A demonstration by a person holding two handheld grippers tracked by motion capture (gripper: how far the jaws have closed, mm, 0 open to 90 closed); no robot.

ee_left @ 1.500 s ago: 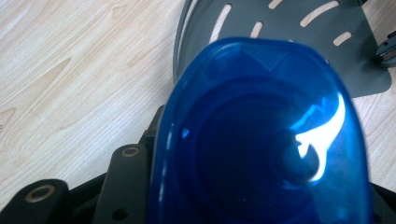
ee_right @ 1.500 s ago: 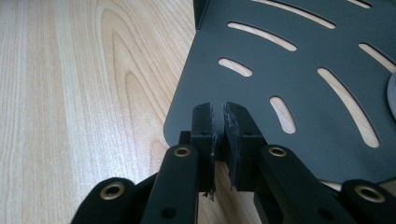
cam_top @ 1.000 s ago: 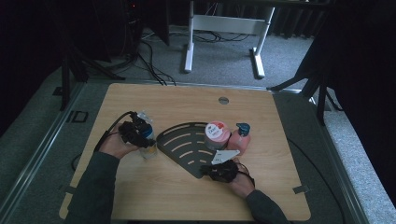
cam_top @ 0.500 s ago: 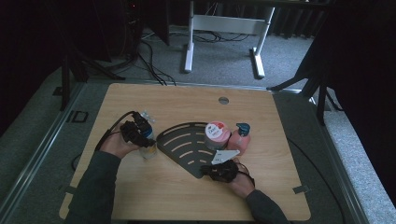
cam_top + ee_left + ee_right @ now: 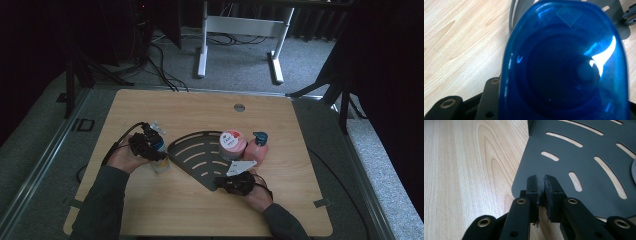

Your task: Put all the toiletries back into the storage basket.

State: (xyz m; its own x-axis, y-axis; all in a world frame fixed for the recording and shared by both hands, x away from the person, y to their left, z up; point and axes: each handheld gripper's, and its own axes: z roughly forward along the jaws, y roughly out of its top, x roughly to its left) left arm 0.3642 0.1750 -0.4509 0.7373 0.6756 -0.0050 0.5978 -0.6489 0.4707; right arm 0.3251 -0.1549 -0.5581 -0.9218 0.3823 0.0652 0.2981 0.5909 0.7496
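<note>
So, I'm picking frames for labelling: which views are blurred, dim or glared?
High view: dim, dark surroundings, table lit evenly, soft. Left gripper view: blue bottle pressed close, out of focus, white glare at its right. Right gripper view: bright and sharp on the black slotted tray and right gripper.

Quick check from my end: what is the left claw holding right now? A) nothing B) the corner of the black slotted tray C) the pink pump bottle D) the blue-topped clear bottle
D: in the high view the left claw grips the blue-topped bottle beside the black slotted tray, and the left gripper view looks straight at that bottle's blue plastic.
</note>
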